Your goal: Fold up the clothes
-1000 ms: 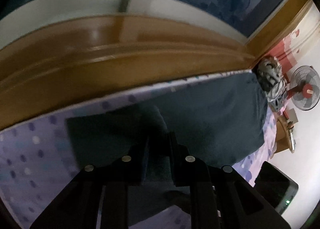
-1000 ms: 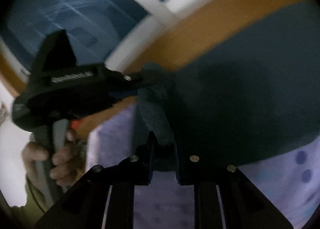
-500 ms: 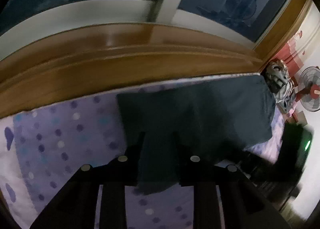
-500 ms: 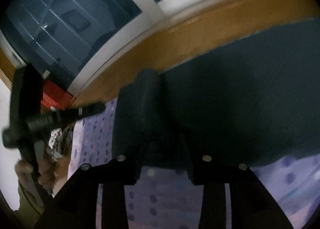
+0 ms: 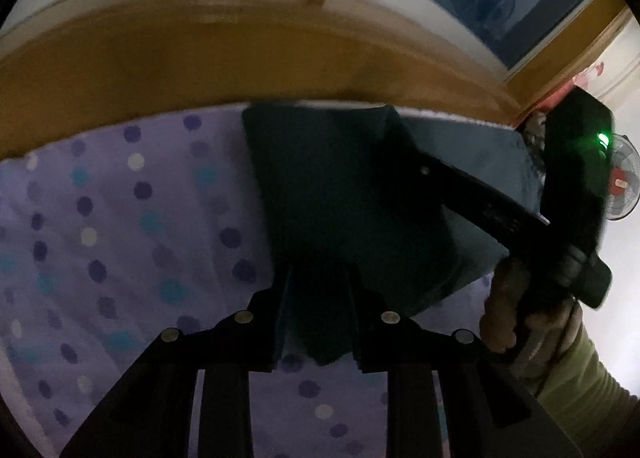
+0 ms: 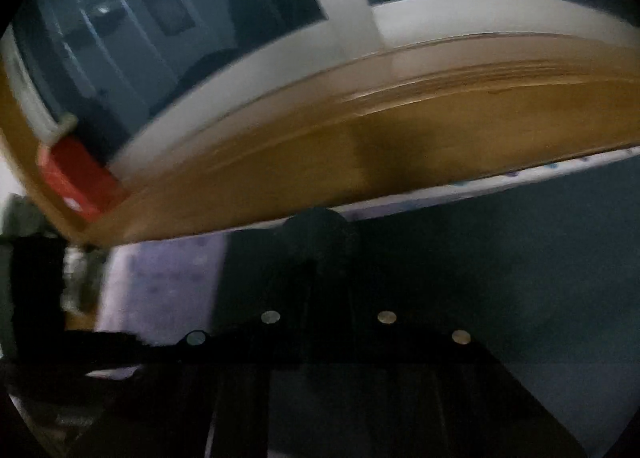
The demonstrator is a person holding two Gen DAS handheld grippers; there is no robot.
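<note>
Polka-dot purple bedsheet [image 5: 132,218] is lying under a dark garment [image 5: 340,194], with a wooden ledge [image 5: 200,46] and dark window behind.

Left gripper [image 5: 318,298] is pinching a fold of the garment's near edge between nearly closed jaws. Right gripper [image 5: 404,146], held in a person's hand [image 5: 508,306], is reaching onto the garment's far side; its jaws are closing, but its own view is too dark and blurred to tell whether cloth is being caught.

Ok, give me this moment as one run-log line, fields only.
stage: mid-fold | left gripper: shut on dark cloth | right gripper: closing, contents unclear | surface: dotted purple sheet
</note>
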